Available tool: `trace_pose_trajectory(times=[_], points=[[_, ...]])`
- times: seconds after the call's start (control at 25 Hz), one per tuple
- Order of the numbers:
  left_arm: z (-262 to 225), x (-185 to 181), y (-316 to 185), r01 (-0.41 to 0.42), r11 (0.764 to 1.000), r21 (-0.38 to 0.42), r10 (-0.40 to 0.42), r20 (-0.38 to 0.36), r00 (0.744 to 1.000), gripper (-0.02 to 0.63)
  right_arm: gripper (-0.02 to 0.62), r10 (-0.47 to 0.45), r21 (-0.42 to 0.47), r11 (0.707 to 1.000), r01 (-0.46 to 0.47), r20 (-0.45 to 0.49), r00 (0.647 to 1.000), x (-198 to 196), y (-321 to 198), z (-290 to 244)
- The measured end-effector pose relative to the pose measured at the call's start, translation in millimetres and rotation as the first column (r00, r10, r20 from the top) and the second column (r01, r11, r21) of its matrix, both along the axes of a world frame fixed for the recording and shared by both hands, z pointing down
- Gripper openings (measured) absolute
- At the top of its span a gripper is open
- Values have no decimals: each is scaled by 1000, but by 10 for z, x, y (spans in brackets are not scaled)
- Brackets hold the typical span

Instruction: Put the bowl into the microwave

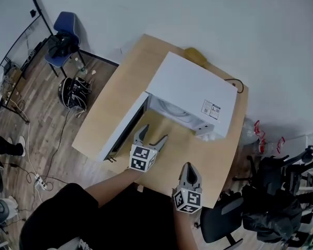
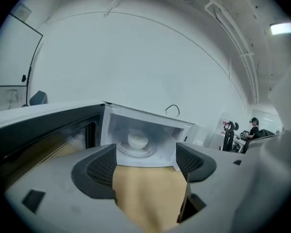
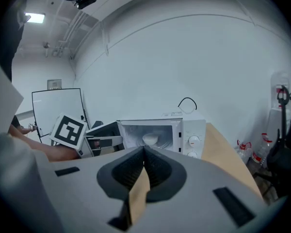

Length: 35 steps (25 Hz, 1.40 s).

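Observation:
A white microwave (image 1: 193,90) stands on the wooden table (image 1: 115,100) with its door (image 1: 126,129) swung open to the left. Inside it, a white bowl (image 2: 137,141) rests on the glass turntable; the same bowl (image 3: 151,139) shows in the right gripper view. My left gripper (image 1: 154,137) hovers just in front of the cavity, jaws open and empty, pointing at the bowl. My right gripper (image 1: 190,175) is farther back near the table's front edge, jaws shut with nothing between them.
A black cable (image 1: 238,84) loops behind the microwave. A blue chair (image 1: 64,41) and a dark bag (image 1: 74,91) sit on the floor to the left. Black office chairs (image 1: 274,191) stand at the right.

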<state>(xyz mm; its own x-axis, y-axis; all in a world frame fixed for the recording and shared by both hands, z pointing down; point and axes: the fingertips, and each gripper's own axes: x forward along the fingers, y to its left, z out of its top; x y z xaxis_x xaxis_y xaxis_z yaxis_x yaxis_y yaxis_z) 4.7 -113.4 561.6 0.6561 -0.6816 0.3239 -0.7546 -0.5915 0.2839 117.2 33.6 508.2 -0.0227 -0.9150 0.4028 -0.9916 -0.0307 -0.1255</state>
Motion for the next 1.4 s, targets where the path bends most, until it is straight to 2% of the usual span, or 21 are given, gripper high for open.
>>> trace_pose_trajectory(times=[0.16, 0.4, 0.44, 0.52, 0.6, 0.72, 0.92, 1.08, 1.24, 1.4], points=[[-341, -185, 586, -65, 998, 4, 65, -70, 995, 356, 60, 5, 15, 1000, -5, -29, 1000, -209, 262, -101], [-961, -434, 1161, -60, 991, 120, 76, -134, 988, 351, 60, 14, 44, 999, -12, -41, 999, -224, 700, -272], [-1077, -488, 1214, -43, 988, 149, 65, -148, 987, 311, 60, 8, 58, 998, -6, -44, 999, -222, 734, -322], [-1279, -565, 1334, -22, 982, 187, 56, -181, 982, 106, 60, -7, 91, 996, 12, -46, 999, -230, 803, -442], [-1388, -574, 1513, -31, 982, 185, 65, -178, 982, 86, 60, -28, 125, 992, 34, -44, 999, -261, 902, -587], [-1505, -573, 1915, -36, 978, 206, 63, -128, 990, 31, 60, -57, 160, 985, 66, -64, 996, -328, 1139, -790], [-1648, -548, 2816, 5, 975, 221, 31, -159, 987, 23, 60, -112, 219, 967, 130, -92, 989, -519, 1697, -1182], [-1676, -400, 3491, -26, 957, 289, 63, -119, 991, 23, 60, -153, 212, 962, 174, -112, 982, -569, 2209, -1140], [-1530, -323, 3968, -28, 968, 248, 59, -119, 991, 23, 60, -170, 186, 964, 191, -124, 978, -544, 2682, -995], [-1518, -318, 4229, -27, 969, 246, 53, -101, 993, 23, 60, -146, 188, 966, 175, -160, 976, -491, 3003, -990]])
